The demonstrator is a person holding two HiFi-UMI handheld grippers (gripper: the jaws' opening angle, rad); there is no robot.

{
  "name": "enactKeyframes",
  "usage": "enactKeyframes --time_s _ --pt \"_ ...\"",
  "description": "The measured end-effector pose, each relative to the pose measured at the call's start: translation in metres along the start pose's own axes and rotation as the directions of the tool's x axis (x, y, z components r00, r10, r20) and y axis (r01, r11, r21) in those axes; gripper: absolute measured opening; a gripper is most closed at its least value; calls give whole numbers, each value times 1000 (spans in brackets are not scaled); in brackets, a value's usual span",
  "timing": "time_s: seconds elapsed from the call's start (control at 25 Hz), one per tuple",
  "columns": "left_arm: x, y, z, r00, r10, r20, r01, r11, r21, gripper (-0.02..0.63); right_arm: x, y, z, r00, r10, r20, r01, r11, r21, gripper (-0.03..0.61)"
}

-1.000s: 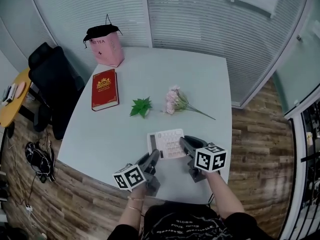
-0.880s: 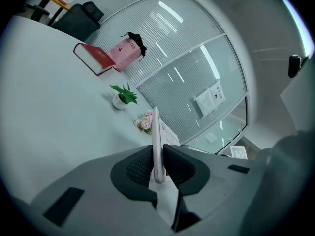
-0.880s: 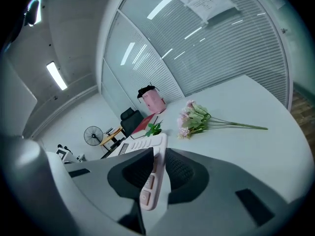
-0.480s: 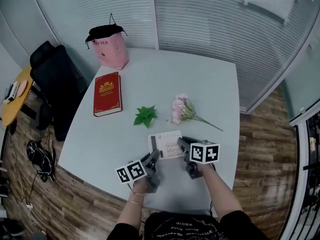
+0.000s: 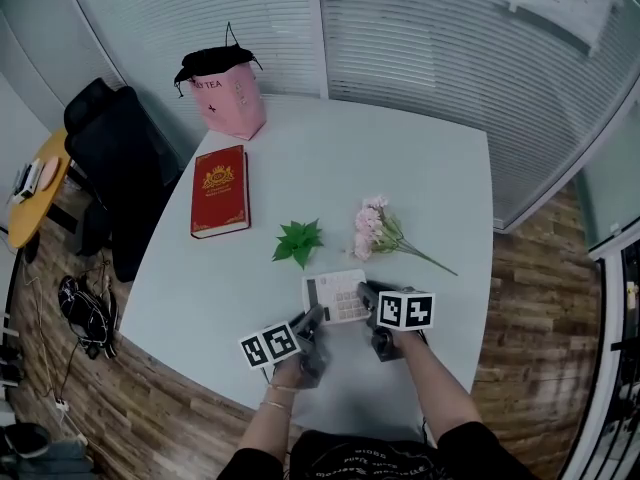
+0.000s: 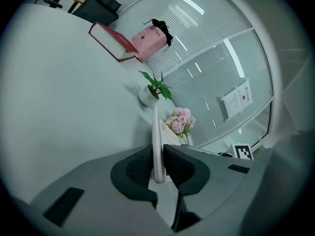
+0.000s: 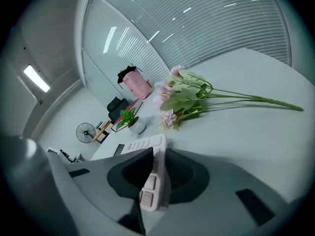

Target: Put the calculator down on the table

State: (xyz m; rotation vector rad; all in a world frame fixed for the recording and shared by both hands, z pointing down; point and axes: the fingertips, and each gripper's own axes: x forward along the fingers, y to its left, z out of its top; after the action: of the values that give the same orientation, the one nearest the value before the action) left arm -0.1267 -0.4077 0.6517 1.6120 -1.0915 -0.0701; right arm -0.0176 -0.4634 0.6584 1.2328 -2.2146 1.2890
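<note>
Calculator (image 5: 335, 296) has sunk since a second ago and hangs low over the table (image 5: 400, 168), near the flowers (image 5: 372, 230). Left gripper (image 5: 316, 316) and right gripper (image 5: 364, 290) each clamp an edge; release looks close.

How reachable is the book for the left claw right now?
Probably not yet. The left claw is shut on the calculator, which the right claw also grips. Otherwise nothing lies between it and the book.
</note>
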Motion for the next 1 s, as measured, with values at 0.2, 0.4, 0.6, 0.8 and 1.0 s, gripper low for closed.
enactKeyframes --time_s 0.2,0.4,0.6,0.8,1.0 --pt "5 7 0 998 59 -10 -59 998 -10 77 9 -5 -3 998 -44 -34 41 997 -71 89" --pt "8 9 2 993 114 -16 -113 993 42 78 14 -7 -5 994 -88 -68 79 988 -129 87" --pt "10 9 4 986 168 6 -168 985 50 87 17 0 -4 996 -36 -77 27 993 -112 191" --pt "8 14 8 971 223 90 -226 974 22 241 12 4 -2 997 -47 -56 37 984 -176 327" --pt "-8 10 18 943 273 190 -292 953 81 359 -12 12 9 999 -32 -9 28 968 -250 337"
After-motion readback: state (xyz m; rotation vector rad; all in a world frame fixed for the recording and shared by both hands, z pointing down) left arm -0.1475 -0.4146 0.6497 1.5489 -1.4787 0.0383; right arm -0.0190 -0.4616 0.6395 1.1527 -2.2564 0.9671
